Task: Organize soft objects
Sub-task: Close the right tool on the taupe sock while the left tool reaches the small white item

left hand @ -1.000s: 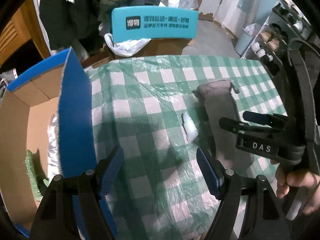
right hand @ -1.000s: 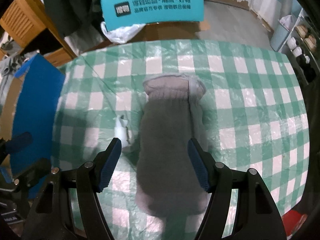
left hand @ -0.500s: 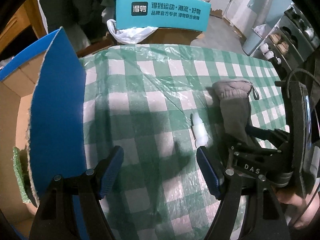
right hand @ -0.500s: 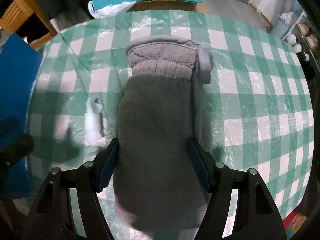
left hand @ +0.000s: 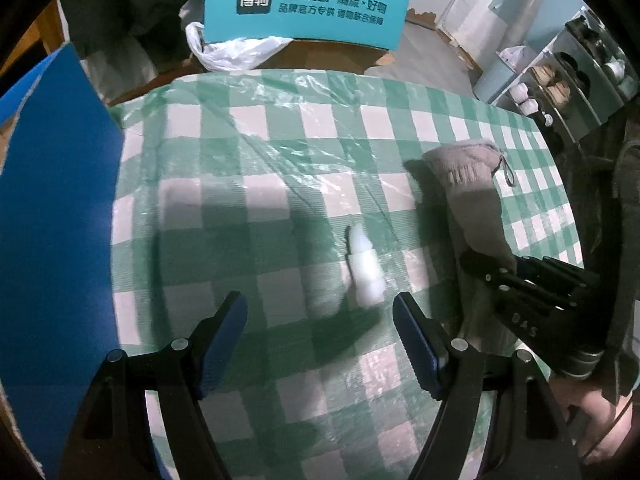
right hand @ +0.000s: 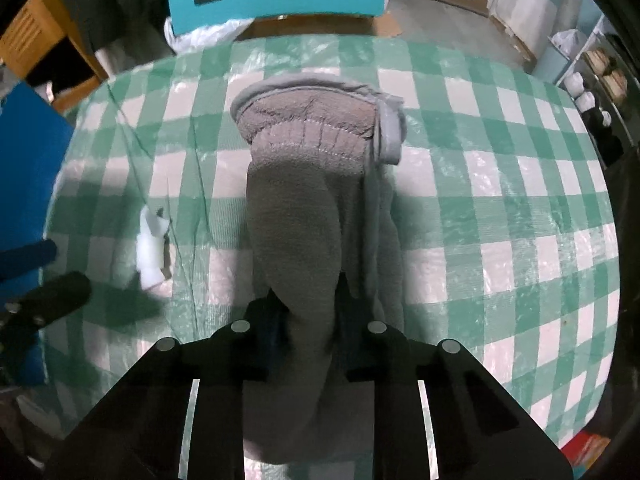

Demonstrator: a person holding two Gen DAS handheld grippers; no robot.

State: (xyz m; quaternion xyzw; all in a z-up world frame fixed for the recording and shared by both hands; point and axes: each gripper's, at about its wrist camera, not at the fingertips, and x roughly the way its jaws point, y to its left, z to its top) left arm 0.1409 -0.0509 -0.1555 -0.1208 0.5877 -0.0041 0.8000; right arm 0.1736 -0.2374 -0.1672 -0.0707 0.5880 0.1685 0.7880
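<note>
The grey fleece mitten [right hand: 316, 216] has now been clamped by the right gripper [right hand: 308, 320], so lifting can begin, while the left gripper [left hand: 320, 332] is kept wide open and empty.

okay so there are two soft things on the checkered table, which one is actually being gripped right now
The grey fleece mitten: the right gripper is shut on its near end. The small white piece lies loose ahead of the open left gripper.

My left gripper [left hand: 320, 332] hangs with its jaws wide apart over the checked tablecloth [left hand: 240, 184]. A small white piece [left hand: 366, 268] lies just ahead. On my right, the right gripper [left hand: 484, 268] pinches the grey mitten [left hand: 472, 184]. A blue box flap [left hand: 56, 216] stands to my left.
</note>
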